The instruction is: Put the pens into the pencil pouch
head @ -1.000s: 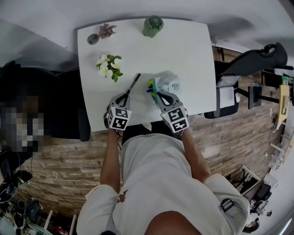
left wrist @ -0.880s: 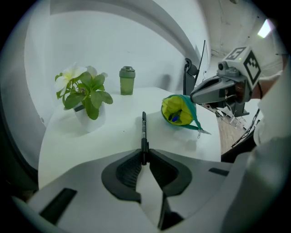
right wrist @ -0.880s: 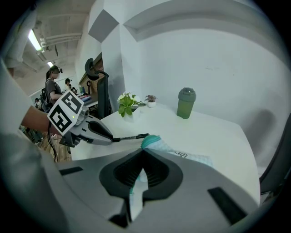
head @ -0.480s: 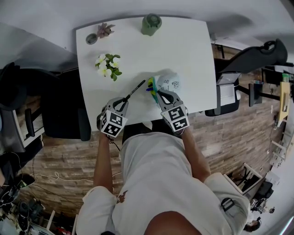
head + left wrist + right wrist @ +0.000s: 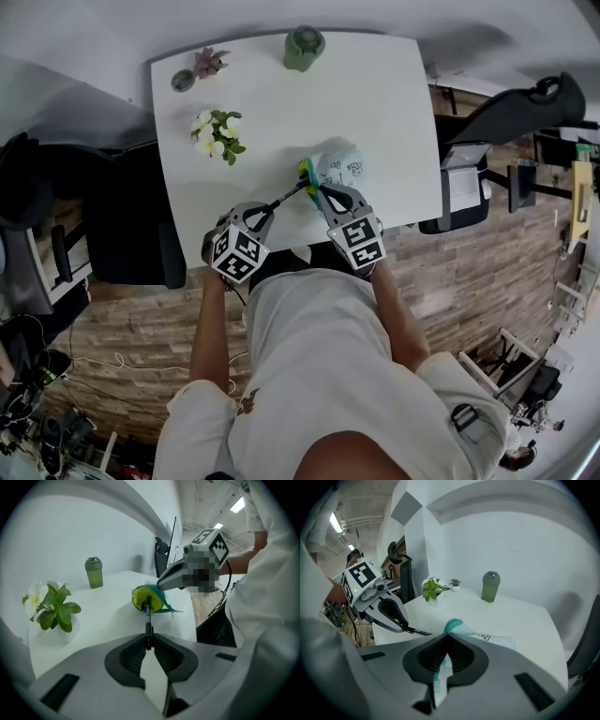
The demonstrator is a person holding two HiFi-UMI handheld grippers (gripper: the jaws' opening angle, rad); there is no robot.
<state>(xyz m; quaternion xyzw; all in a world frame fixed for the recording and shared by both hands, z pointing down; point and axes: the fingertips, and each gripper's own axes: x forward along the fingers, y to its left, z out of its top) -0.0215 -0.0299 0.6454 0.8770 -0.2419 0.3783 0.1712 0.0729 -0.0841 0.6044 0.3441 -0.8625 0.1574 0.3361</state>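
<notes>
A white patterned pencil pouch (image 5: 342,169) with a teal rim lies near the front edge of the white table (image 5: 375,103). My right gripper (image 5: 322,192) is shut on the pouch's teal edge (image 5: 451,626) and holds its mouth up. My left gripper (image 5: 263,208) is shut on a black pen (image 5: 286,196). In the left gripper view the pen (image 5: 148,620) runs straight from the jaws, and its tip is at the yellow-lined mouth of the pouch (image 5: 149,598). The right gripper view shows the left gripper (image 5: 404,628) and the pen (image 5: 419,632) to the pouch's left.
A green cup (image 5: 304,49) stands at the table's far edge, with a small succulent pot (image 5: 204,64) and a round dish (image 5: 182,81) at the far left corner. A white-flowered plant (image 5: 216,134) sits left of the pouch. Black chairs (image 5: 122,225) flank the table.
My left gripper has lifted and rolled, swinging the pen rightward until its tip reaches the pouch's mouth. The right gripper has kept still on the pouch.
</notes>
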